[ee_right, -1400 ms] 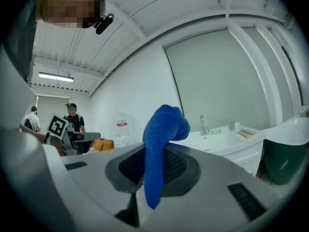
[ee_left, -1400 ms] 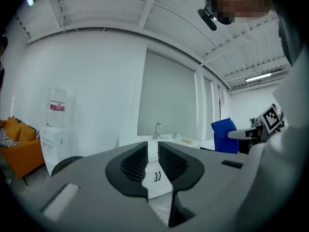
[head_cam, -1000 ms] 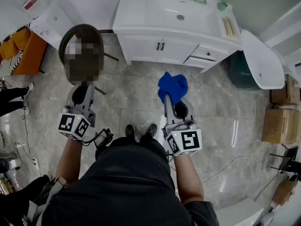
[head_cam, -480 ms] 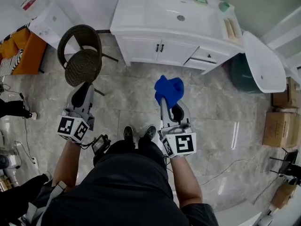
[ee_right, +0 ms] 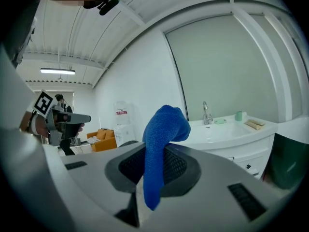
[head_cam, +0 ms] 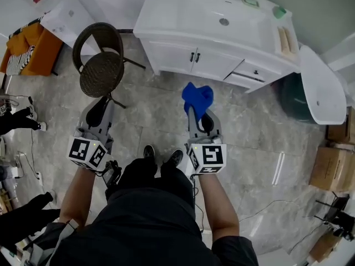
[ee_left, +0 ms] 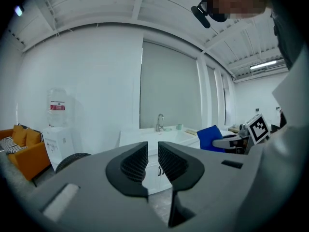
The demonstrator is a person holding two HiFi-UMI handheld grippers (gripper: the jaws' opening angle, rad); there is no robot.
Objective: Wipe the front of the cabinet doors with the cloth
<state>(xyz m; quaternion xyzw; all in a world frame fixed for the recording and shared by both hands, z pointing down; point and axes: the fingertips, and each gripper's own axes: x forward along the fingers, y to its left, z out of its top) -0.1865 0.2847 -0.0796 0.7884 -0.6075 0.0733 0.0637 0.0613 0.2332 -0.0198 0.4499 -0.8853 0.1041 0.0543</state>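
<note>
The white vanity cabinet stands ahead of me, its two doors (head_cam: 186, 60) shut, with dark handles in the middle. A blue cloth (head_cam: 198, 97) sticks up from my right gripper (head_cam: 192, 111), which is shut on it and held over the floor, well short of the doors. In the right gripper view the cloth (ee_right: 164, 124) hangs down between the pads of that gripper (ee_right: 153, 166). My left gripper (head_cam: 104, 103) hovers near the wicker chair. The left gripper (ee_left: 152, 158) holds nothing, and its pads stand a narrow slit apart.
A round wicker chair (head_cam: 101, 65) stands left of the cabinet. An orange sofa (head_cam: 30, 54) and another person's legs (head_cam: 16, 119) are at the far left. At the right are a dark green bin with a white tub (head_cam: 319, 87) over it and cardboard boxes (head_cam: 338, 165). The grey tiled floor (head_cam: 249, 126) lies between me and the cabinet.
The cabinet has slid a little to the right in the head view. The cloth stays gripped and has drifted slightly left. The left gripper has barely moved.
</note>
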